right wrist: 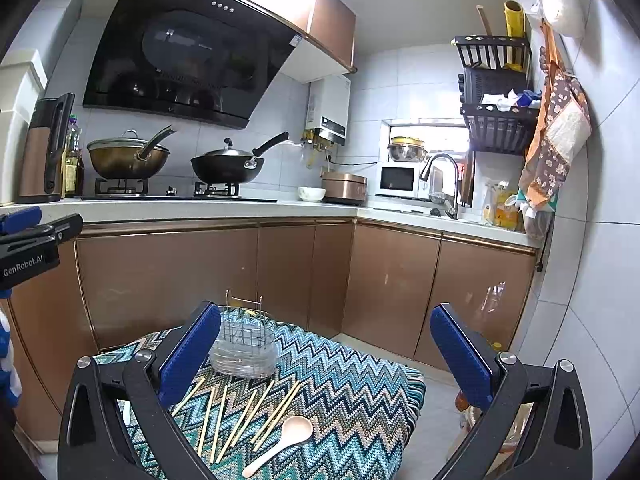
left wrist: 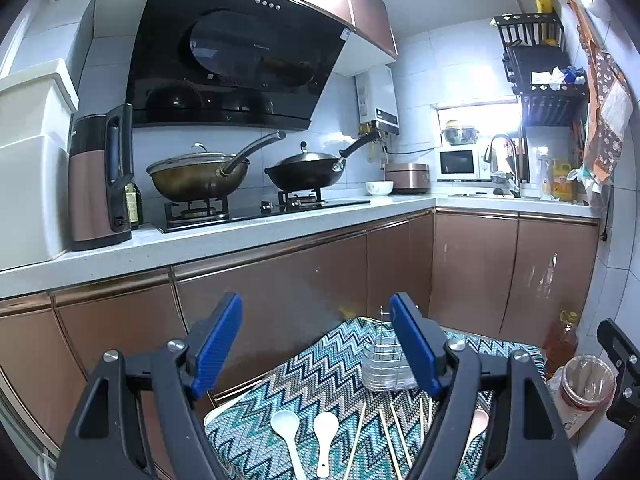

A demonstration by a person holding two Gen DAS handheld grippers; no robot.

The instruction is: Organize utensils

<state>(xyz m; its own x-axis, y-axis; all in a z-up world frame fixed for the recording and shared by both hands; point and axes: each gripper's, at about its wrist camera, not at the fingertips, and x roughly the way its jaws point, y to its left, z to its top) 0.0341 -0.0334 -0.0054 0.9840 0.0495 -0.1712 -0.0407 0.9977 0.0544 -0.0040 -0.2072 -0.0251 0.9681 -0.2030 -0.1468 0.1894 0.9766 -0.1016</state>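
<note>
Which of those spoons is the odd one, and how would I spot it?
Find the zigzag cloth in front of the brown cabinets, with the wire utensil holder at its far end. Chopsticks lie fanned in front of the holder. The pinkish-beige spoon lies right of them; the other two spoons are white.

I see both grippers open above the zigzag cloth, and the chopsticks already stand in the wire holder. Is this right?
Not quite. The chopsticks lie flat on the cloth, in front of the wire holder, which looks empty; the right wrist view shows it. The rest holds: the left gripper and right gripper are open above the cloth.
</note>
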